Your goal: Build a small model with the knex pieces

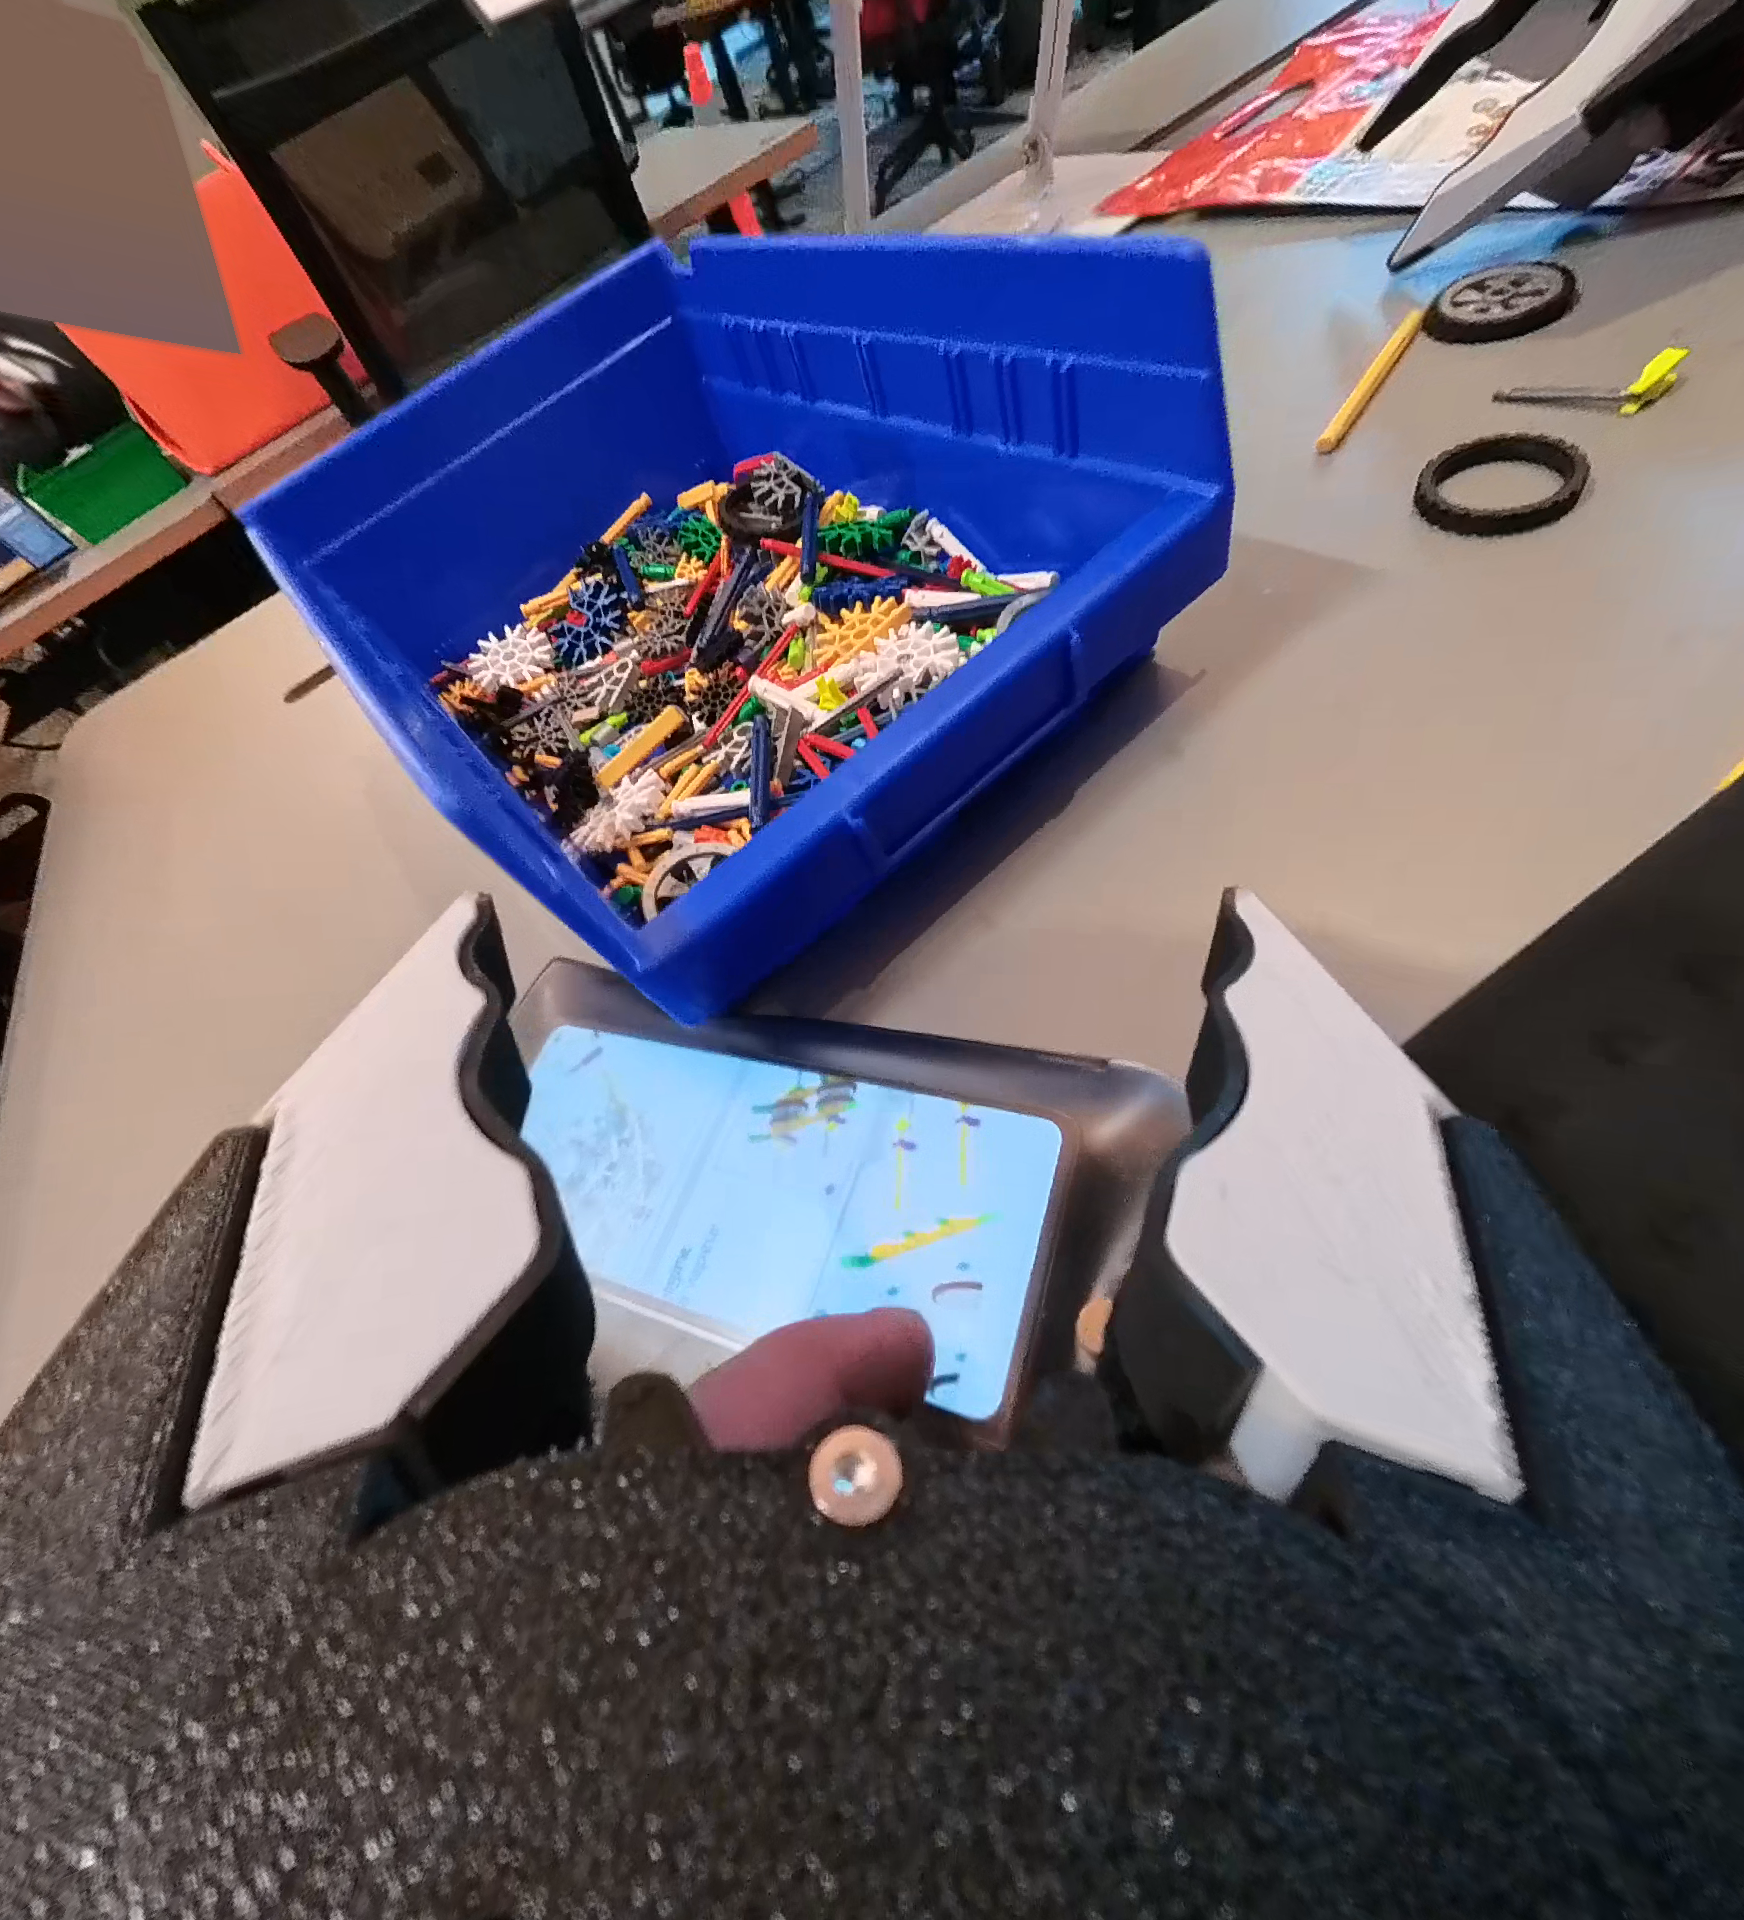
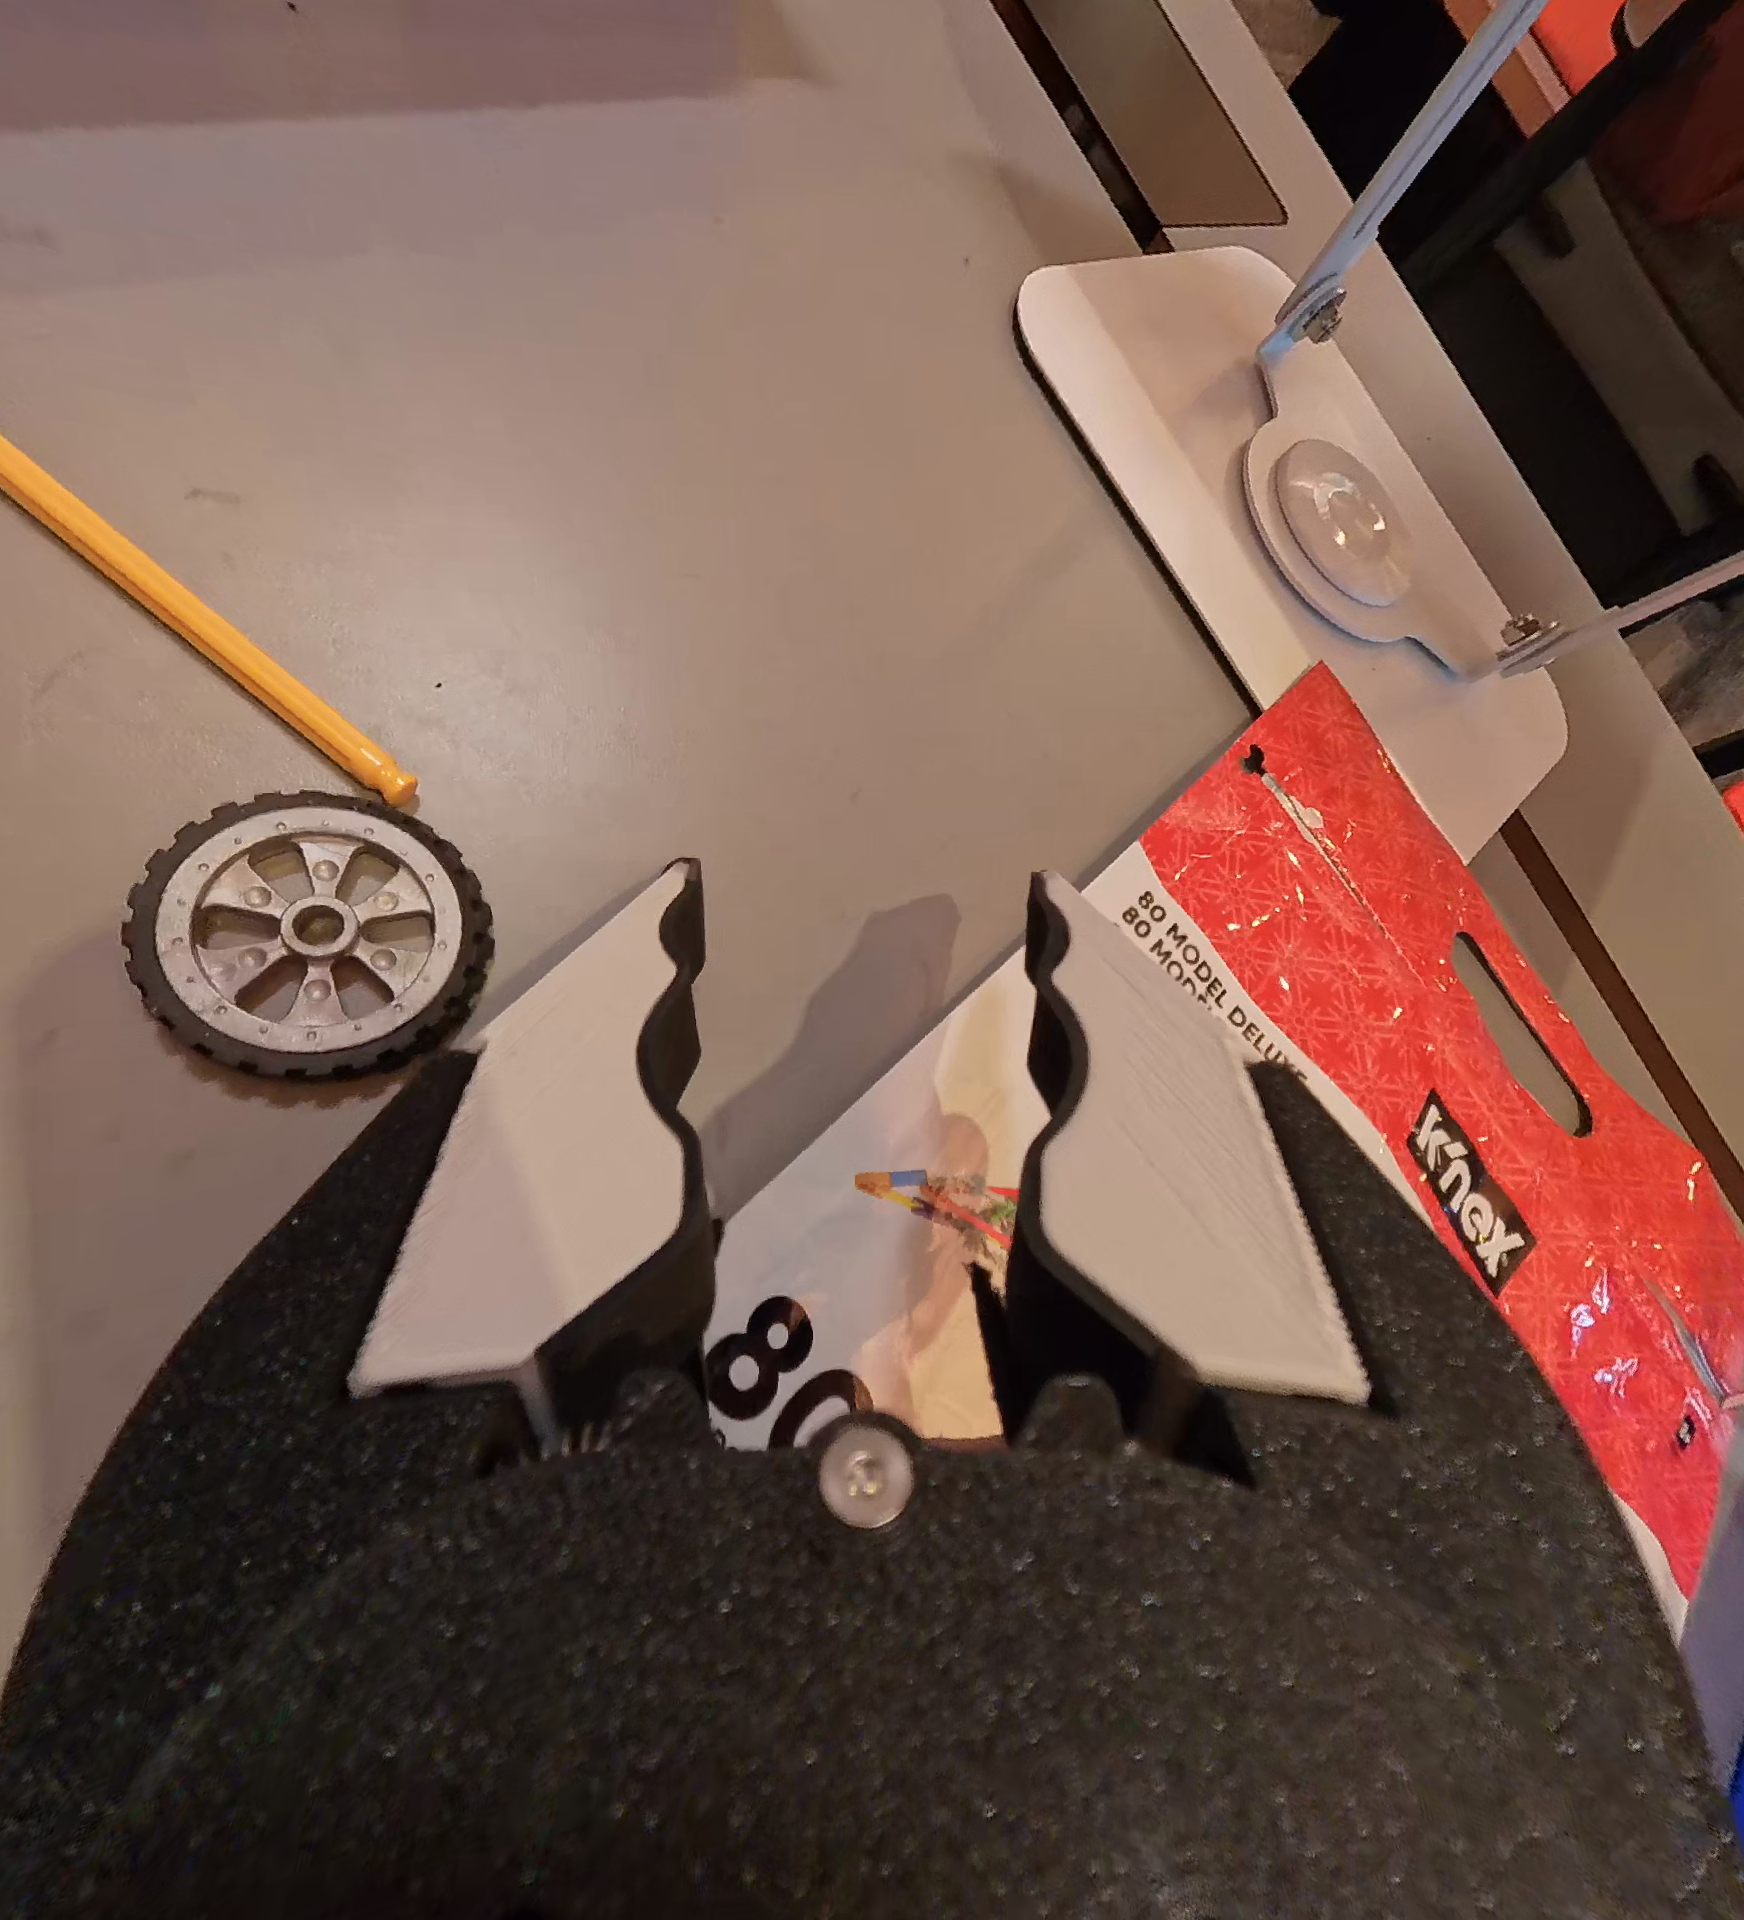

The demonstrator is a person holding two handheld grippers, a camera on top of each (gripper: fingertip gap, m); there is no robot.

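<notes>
My left gripper (image 1: 863, 909) is open, hovering just in front of a blue bin (image 1: 494, 520) filled with several colourful plastic rods and connectors (image 1: 733, 665). Below and between its fingers is a phone (image 1: 795, 1174) with a lit screen, and a thumb (image 1: 826, 1371) rests on it. My right gripper (image 2: 866, 883) is open and empty over the grey table (image 2: 639, 416), at the edge of a flattened red and white package (image 2: 1419, 1039). A grey wheel with a black tyre (image 2: 307, 930) and a yellow rod (image 2: 161, 592) lie to its left. The right gripper also shows in the left wrist view (image 1: 1408, 187).
In the left wrist view, a wheel (image 1: 1502, 301), a black tyre ring (image 1: 1502, 483), a yellow rod (image 1: 1367, 379) and a grey rod with a lime clip (image 1: 1595, 393) lie right of the bin. A black surface (image 1: 1678, 1039) is at near right. A white stand base (image 2: 1294, 520) sits at the table edge. One gripper's finger ends stand about 45 cm off the other's. Between my right fingertips and the wheel (image 1: 1502, 301) there is roughly 7 cm. It is also in sight in the right wrist view (image 2: 233, 895).
</notes>
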